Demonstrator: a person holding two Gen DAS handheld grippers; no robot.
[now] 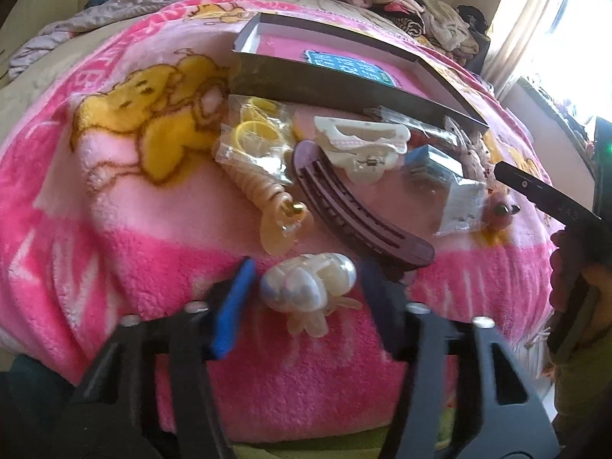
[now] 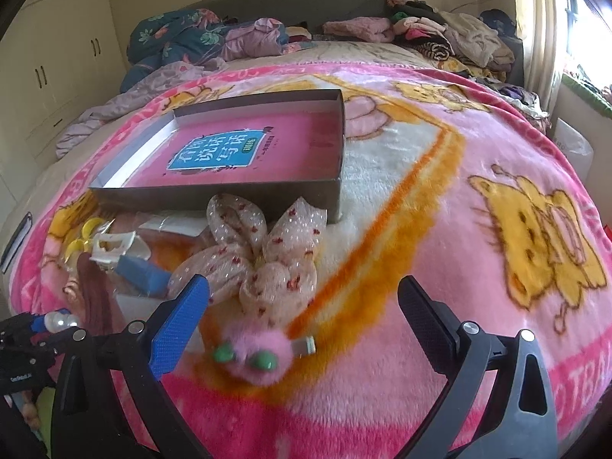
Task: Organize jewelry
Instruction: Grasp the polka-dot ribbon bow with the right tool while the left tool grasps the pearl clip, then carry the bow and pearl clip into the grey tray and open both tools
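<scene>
A bedroom: a bed under a pink cartoon-print blanket (image 2: 440, 199), piled clothes (image 2: 440, 30) along the headboard, a window at the right. On the blanket lies an open, shallow box (image 2: 214, 191) with a pink book cover as its floor; it holds no accessories as yet. The hair pieces lie in a loose heap just in front of its near wall.

Left to right in the left wrist view: a bag of yellow bands (image 1: 254, 134), an amber claw clip (image 1: 277, 210), a pearly clip (image 1: 306, 283), a maroon banana clip (image 1: 355, 206), a white claw clip (image 1: 363, 145), and a small blue packet (image 1: 432, 168).

My left gripper (image 1: 306, 279) has its jaws half closed around the pearly clip. The blue pad (image 1: 233, 306) looks close to its side, but blur keeps me from saying whether either pad presses yet. I judge this the step in hand: take the clip, then carry it to the box. To do it well I would close squarely on the rounded body, not on the thin translucent prongs (image 1: 310, 323) nearest me, and lift straight up so the banana clip alongside is not dragged.

My right gripper (image 2: 304, 313) hangs with jaws spread wide over a pink pompom (image 2: 252, 359) with green eyes, attached to a dotted mesh bow (image 2: 267, 252); neither pad touches it. The soft fluff should compress, so I would grip low and centred.
</scene>
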